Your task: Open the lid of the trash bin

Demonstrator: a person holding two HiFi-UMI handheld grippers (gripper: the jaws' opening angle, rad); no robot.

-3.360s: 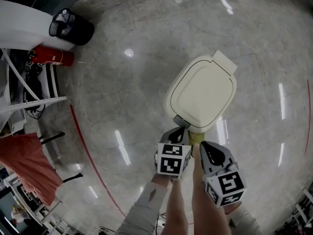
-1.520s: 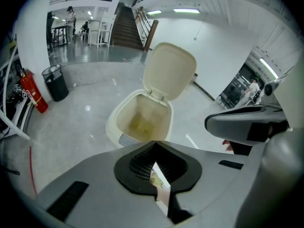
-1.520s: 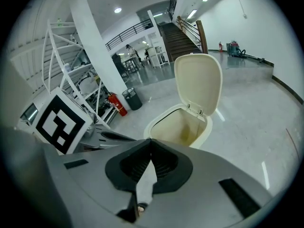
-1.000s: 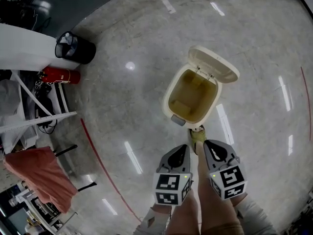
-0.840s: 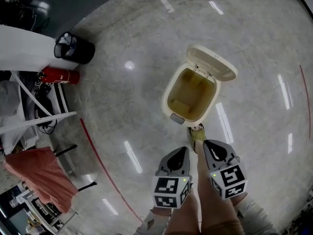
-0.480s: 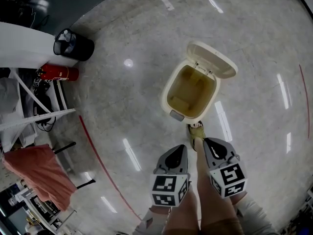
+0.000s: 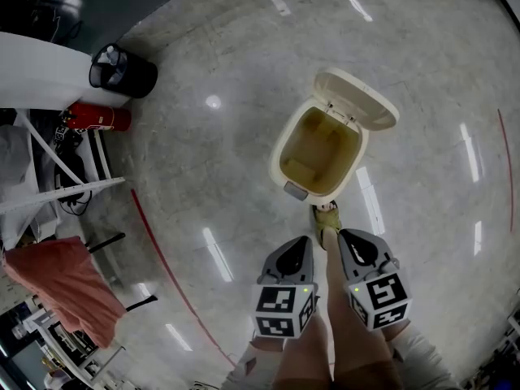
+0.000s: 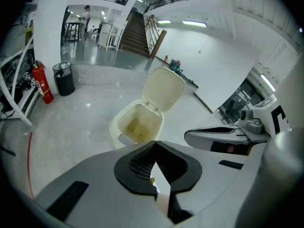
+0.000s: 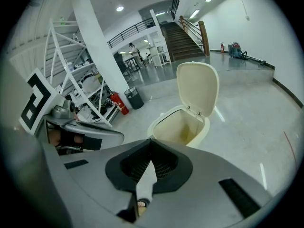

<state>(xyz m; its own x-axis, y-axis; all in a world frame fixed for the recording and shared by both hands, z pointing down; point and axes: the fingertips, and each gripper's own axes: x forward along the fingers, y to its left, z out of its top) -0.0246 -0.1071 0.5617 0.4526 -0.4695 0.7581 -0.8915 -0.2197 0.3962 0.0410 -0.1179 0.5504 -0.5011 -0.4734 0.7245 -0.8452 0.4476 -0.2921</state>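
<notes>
A cream pedal trash bin [image 7: 282, 154] stands on the floor ahead with its lid [image 7: 359, 101] swung up and back, the inside bare. A yellow shoe [image 7: 328, 221] rests by the grey pedal [image 7: 296, 190] at its front. My left gripper [image 7: 297, 250] and right gripper [image 7: 351, 244] hang side by side above the person's legs, short of the bin and touching nothing. Both are shut and hold nothing. The left gripper view shows the open bin [image 8: 136, 125] past its closed jaws [image 8: 154, 163]. The right gripper view shows the bin [image 9: 180, 126] and raised lid [image 9: 197, 87] past its jaws [image 9: 149, 164].
A black waste basket [image 7: 122, 68] and a red fire extinguisher [image 7: 95, 119] sit at the far left beside a white column. A white metal rack [image 7: 69, 181] and a red cloth [image 7: 50, 283] stand at the left. A red line [image 7: 162, 258] curves across the polished floor.
The lid, flat on the bin 3.4 s ago, now stands raised. Over the last second the bin, shoe and both grippers have hardly shifted.
</notes>
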